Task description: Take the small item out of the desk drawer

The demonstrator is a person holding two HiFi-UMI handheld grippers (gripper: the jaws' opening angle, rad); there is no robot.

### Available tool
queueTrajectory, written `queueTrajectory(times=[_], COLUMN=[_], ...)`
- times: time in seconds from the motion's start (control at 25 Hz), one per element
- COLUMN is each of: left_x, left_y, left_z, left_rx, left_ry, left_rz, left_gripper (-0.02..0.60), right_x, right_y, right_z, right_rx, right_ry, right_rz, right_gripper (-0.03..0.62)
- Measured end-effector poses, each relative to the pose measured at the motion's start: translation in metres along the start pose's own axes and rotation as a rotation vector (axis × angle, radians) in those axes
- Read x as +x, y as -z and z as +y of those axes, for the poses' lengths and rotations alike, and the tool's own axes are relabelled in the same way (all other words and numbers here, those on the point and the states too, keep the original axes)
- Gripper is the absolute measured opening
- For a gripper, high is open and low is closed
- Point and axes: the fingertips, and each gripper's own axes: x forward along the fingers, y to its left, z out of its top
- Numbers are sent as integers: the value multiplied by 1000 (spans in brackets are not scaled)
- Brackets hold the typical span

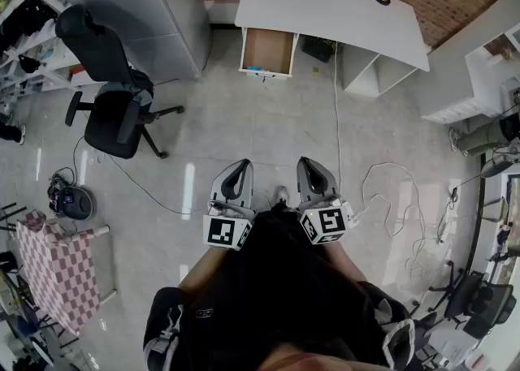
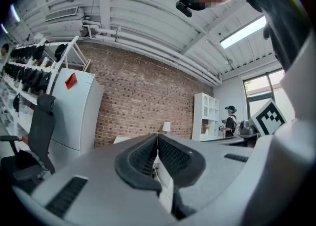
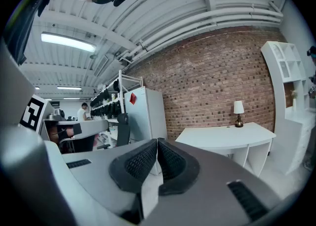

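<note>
White desk (image 1: 325,4) stands well apart from the left tool (image 1: 242,166) and right tool (image 1: 307,163), its drawer (image 1: 268,51) pulled open; whatever lies inside is too small to tell. Both tools are closed tight, empty.

Head view overhead; both gripper views face desk (image 1: 325,4).

We hold both grippers out side by side.
Our left gripper (image 1: 240,168) and right gripper (image 1: 307,165) sit at lower centre, jaws closed together, empty.
</note>
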Motion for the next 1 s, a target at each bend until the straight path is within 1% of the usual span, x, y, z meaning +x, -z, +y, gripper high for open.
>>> queueTrajectory(times=[0.32, 0.6, 0.76, 1.0], left_x=[3, 16, 29, 60], left_y=[1, 5, 9, 15], left_z=[-4, -12, -25, -57], left_rx=[6, 4, 9, 7], left_ry=[-11, -13, -17, -10], left_rz=[7, 18, 27, 30], left_gripper=[9, 9, 9, 9], right_x=[1, 3, 1, -8], right_y=[0, 0, -4, -2], right_z=[-4, -18, -35, -75], right_rx=[9, 32, 56, 44], right_ry=[-15, -39, -52, -71], right_rz=[-1, -11, -35, -34], right_gripper=[28, 28, 27, 28])
